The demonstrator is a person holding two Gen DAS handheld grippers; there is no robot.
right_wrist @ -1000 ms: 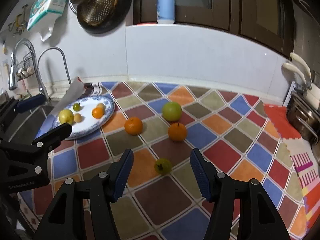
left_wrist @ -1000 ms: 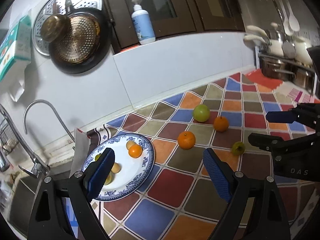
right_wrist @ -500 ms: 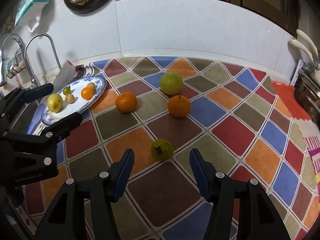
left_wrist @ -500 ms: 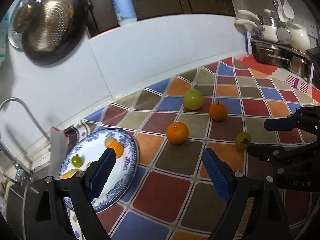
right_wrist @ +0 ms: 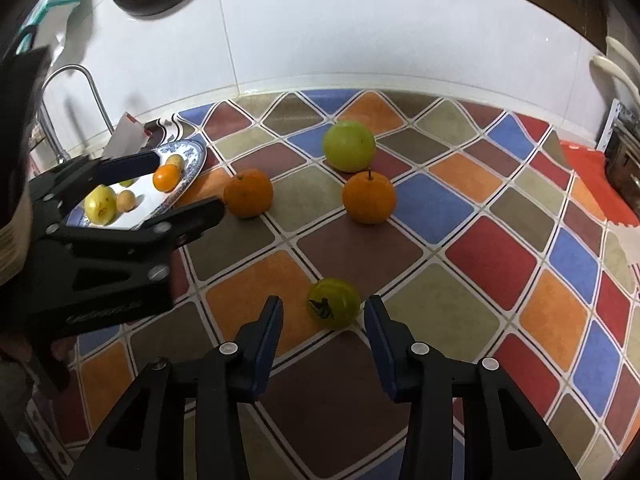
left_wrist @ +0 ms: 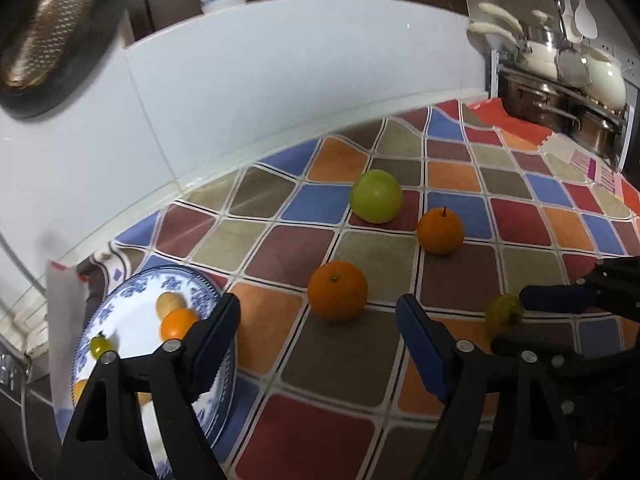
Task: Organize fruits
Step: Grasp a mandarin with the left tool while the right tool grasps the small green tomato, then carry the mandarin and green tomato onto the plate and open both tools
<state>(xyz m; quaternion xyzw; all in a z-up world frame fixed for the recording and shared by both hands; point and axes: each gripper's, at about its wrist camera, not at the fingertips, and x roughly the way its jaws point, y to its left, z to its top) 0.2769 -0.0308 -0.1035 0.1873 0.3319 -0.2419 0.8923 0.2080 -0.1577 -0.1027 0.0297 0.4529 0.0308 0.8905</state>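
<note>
While several small fruits already lie on the plate (right_wrist: 191, 176), four wait on the table (right_wrist: 360, 256); our right gripper (right_wrist: 324, 320) has just been narrowing its parted fingers around the small green fruit (right_wrist: 333, 302), not yet touching, and our left gripper (left_wrist: 320, 320) has been narrowing too, apart and empty.

We note a blue-and-white floral plate (right_wrist: 195, 159), two oranges (right_wrist: 248, 193) (right_wrist: 369, 197), a green apple (right_wrist: 349, 145), multicoloured diamond-check cloth (right_wrist: 500, 248).

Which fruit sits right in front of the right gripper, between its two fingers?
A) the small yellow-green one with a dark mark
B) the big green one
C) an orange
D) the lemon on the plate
A: in the right wrist view the small yellow-green fruit lies just ahead of the right gripper, between its two fingers, which do not touch it.
</note>
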